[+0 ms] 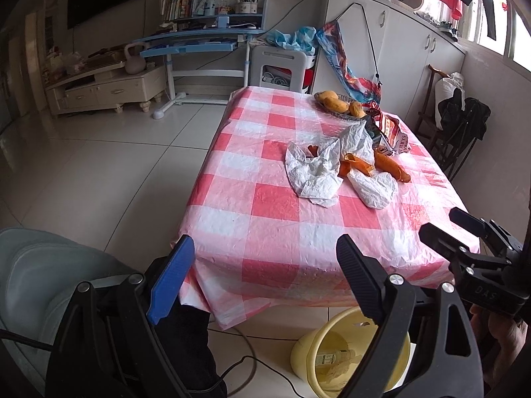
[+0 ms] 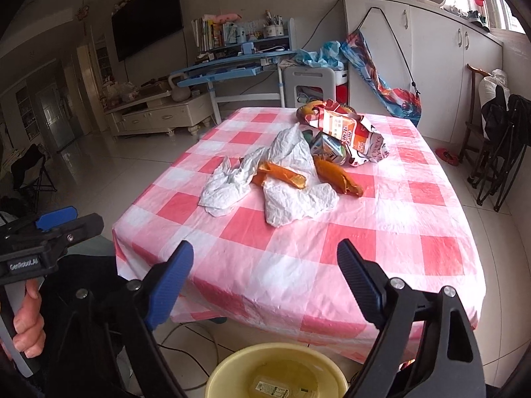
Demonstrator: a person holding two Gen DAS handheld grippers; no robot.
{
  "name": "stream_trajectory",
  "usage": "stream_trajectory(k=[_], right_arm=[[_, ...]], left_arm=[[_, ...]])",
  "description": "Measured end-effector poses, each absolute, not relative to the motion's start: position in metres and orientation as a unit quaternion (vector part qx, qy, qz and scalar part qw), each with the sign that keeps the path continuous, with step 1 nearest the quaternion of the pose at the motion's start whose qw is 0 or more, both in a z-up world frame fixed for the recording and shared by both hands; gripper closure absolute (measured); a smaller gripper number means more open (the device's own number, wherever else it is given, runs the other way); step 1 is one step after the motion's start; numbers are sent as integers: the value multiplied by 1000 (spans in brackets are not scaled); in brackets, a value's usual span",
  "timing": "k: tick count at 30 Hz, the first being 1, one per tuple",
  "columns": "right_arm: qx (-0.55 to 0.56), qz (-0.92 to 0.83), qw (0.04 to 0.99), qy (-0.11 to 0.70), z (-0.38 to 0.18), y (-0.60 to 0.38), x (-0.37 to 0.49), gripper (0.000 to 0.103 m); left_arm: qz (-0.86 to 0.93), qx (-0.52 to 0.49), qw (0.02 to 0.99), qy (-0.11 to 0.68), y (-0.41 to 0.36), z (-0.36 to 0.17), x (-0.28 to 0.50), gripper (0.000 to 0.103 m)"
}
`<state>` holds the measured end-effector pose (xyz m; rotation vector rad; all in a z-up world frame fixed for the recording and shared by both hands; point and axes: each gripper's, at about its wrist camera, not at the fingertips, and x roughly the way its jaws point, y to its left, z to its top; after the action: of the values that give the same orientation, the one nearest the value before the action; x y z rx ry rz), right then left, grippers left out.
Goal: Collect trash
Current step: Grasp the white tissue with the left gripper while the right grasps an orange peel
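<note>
Both tools [image 1: 265,272] [image 2: 265,278] spread, empty; orange peel [image 2: 338,176] long axis diagonal on table [image 2: 415,248].

We see our right tongs [image 2: 265,282] spread wide and empty over the near edge of the checkered desk [image 2: 381,258], crumpled white paper [image 2: 292,199], orange peels [image 2: 335,174] and a red snack bag [image 2: 348,132] heaped toward its far edge, a yellow bin [image 2: 232,371] on the floor below.
</note>
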<state>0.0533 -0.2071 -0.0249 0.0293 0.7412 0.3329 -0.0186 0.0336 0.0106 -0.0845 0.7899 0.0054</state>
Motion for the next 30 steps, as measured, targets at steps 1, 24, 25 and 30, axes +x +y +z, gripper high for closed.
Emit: stream_trajectory(k=[1, 24, 25, 30], right_arm=[[13, 162, 915, 370, -29, -203, 64, 19], [-77, 224, 880, 413, -51, -186, 173, 58], [-87, 229, 876, 416, -54, -184, 176, 59], [-104, 228, 875, 414, -55, -186, 184, 65]], left_arm=[[1, -42, 922, 386, 34, 9, -14, 19], [-57, -11, 900, 433, -19, -49, 137, 19], [-59, -9, 899, 434, -20, -50, 139, 19], [-66, 6, 897, 437, -26, -56, 149, 19]])
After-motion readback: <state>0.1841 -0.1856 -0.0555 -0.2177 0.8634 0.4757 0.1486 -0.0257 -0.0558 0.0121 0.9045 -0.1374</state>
